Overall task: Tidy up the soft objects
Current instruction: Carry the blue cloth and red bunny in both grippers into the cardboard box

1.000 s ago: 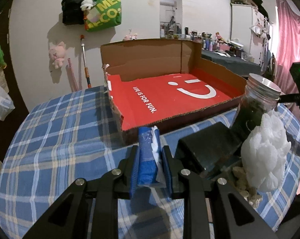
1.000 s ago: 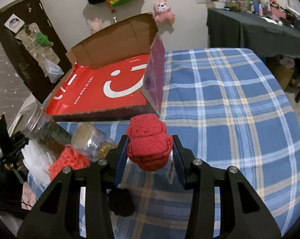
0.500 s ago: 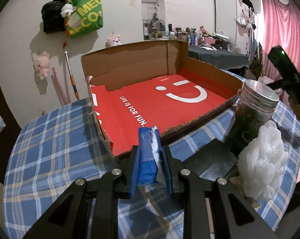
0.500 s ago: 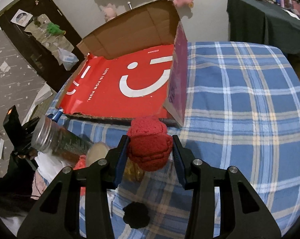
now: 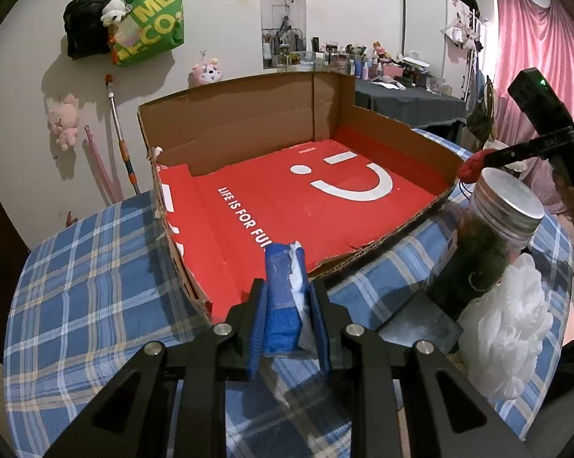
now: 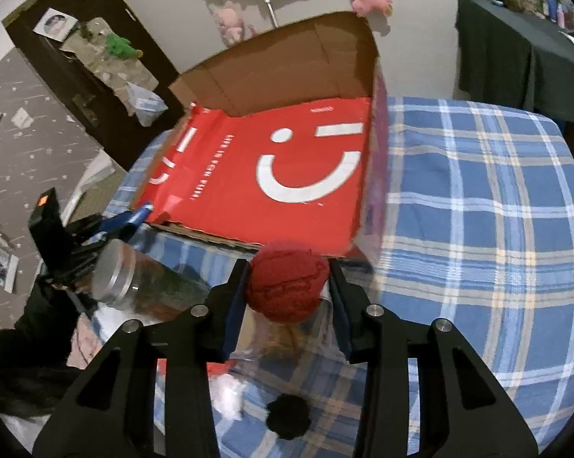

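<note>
Blue plaid tablecloth (image 5: 81, 286), open cardboard box (image 5: 249, 126) with red smiley floor on it, lidded glass jar (image 5: 489, 236) just beside the box, left gripper (image 5: 289, 305) clamped on folded blue cloth (image 5: 281, 297) at the box's near edge, right gripper (image 6: 289, 294) squeezing red knitted ball (image 6: 287, 286) above the box's near rim

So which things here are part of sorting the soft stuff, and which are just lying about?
In the job:
left gripper, shut on blue cloth
right gripper, shut on red knit piece
box
white pouf

Lying about:
jar
black pompom
plush toys on the wall
green bag
</note>
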Available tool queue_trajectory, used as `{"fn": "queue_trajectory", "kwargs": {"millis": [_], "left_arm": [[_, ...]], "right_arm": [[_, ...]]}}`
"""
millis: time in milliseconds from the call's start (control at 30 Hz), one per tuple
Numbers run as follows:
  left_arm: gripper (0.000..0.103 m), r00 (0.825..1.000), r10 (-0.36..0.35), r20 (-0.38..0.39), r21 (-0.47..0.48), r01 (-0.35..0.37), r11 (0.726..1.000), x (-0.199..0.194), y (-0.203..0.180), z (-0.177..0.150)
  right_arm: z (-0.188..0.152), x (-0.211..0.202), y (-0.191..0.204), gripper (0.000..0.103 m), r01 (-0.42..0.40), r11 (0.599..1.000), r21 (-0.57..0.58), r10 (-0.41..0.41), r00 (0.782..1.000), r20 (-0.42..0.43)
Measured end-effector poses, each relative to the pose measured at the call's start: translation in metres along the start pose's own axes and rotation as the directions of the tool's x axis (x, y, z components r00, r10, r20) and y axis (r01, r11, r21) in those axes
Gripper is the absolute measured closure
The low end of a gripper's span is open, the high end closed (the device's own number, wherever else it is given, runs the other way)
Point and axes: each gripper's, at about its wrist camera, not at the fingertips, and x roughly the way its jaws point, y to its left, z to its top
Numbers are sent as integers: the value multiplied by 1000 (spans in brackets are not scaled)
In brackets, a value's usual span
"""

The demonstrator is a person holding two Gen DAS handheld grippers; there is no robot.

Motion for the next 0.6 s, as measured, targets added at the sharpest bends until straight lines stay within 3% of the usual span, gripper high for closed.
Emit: {"fn": "queue_trajectory", "kwargs": {"millis": [367,600], "left_arm": [[79,999,-46,-26,8,46,999,10,-4,14],[79,999,-42,-33,-20,41,999,18,-3,33]], "right_arm": [[9,11,14,65,-56,998,-2,56,998,-6],[26,15,20,65,-76,997,10,76,996,46]]}}
